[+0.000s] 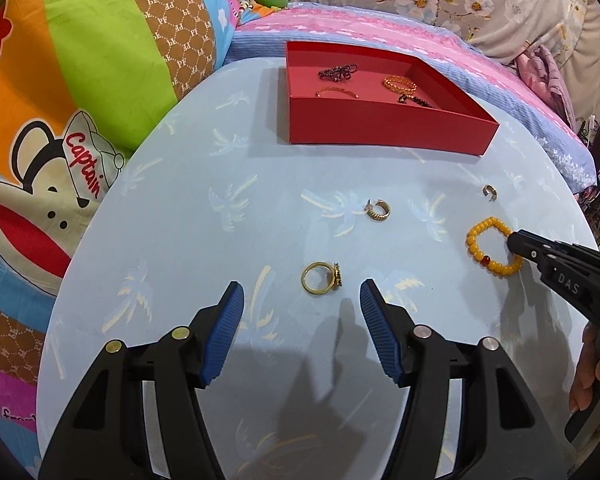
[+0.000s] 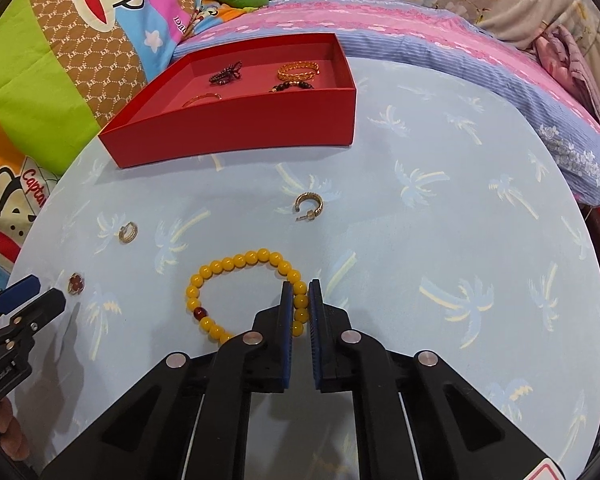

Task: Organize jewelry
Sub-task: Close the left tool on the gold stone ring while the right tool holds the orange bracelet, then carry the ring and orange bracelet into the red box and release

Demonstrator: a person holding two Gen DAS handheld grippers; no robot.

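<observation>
My right gripper [image 2: 301,294] clamped on the yellow bead bracelet [image 2: 236,260] lying flat on the counter [image 2: 420,240], my left gripper [image 1: 302,294] open, gold ring [image 1: 320,279] just ahead.

The left gripper [image 1: 302,292] points steeply down, its 2 blue-padded jaws spread apart with nothing pressed between them; the right gripper [image 2: 301,289] also tilts downward, its jaws drawn nearly together, pads pinching a strand of the yellow bead bracelet [image 2: 236,261]; in the left wrist view it enters from 3 o'clock (fingers [image 1: 588,376] of the holding hand show at 4 o'clock).
</observation>
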